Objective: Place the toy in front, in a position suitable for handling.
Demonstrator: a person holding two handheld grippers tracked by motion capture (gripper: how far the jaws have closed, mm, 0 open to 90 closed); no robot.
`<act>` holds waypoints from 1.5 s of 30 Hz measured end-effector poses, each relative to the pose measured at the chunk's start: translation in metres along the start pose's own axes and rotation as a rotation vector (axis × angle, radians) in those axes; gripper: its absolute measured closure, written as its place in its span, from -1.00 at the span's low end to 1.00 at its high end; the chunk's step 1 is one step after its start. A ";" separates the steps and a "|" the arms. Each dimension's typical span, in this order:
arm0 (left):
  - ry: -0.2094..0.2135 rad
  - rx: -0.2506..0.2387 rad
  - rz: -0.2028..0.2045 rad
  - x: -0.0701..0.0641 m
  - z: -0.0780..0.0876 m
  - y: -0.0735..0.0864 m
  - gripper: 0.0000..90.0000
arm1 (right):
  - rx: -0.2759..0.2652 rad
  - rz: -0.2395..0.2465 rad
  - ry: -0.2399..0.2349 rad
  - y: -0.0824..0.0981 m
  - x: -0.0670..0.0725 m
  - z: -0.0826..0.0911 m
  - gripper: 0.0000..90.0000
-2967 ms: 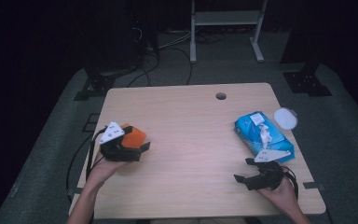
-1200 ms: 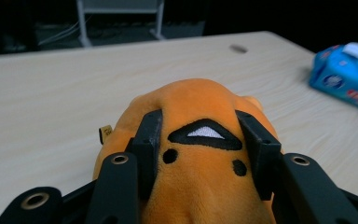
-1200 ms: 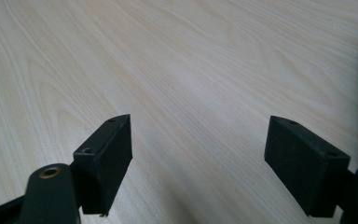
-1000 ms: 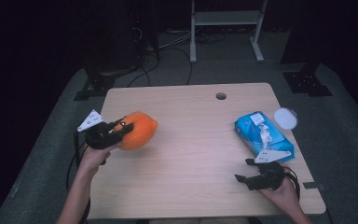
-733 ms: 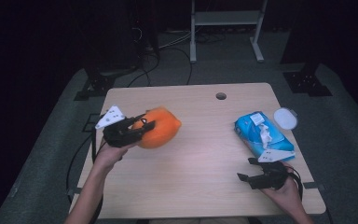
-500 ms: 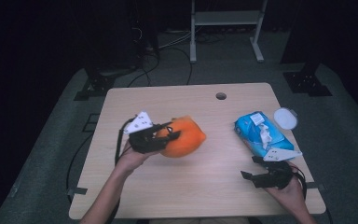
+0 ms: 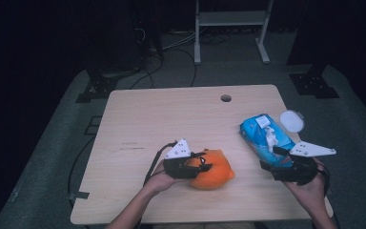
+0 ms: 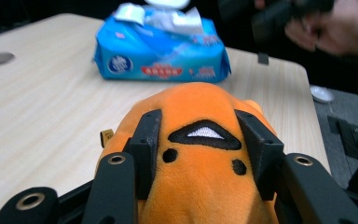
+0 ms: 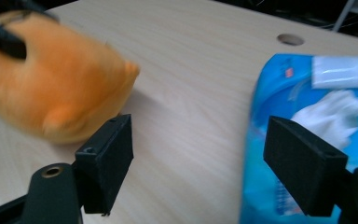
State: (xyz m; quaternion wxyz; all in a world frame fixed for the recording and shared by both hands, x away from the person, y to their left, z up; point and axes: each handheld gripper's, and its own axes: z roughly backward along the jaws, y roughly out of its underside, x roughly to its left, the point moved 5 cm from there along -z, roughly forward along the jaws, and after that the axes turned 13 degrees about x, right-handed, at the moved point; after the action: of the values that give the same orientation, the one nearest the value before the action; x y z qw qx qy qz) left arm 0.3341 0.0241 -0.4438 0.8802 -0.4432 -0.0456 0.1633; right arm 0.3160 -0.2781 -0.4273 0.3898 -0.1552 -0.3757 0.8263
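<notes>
Table (image 7: 138, 119), light wood. Blue wipes pack (image 7: 265, 138) lies flat on rt side, flap up, white wipe sticking out. Orange plush toy (image 7: 213, 170) near front edge, about mid-table, clamped betw. the jaws of the L gripper (image 7: 201, 166); jaws press both sides of its face. R gripper (image 7: 271, 164) at near end of wipes pack, jaws apart, nothing betw. them. Small white lid (image 7: 291, 120) just beyond pack, by table's rt edge.
</notes>
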 end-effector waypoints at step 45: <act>-0.007 0.048 0.031 0.006 0.029 0.035 -0.47 | 0.075 -0.182 0.065 -0.026 -0.080 -0.021 0.92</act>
State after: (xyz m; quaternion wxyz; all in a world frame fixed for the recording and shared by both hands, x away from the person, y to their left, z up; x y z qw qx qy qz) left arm 0.3249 0.0675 -0.4542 0.8878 -0.4221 -0.0380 0.1795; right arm 0.3927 -0.3177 -0.4250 0.4808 -0.1325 -0.3442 0.7955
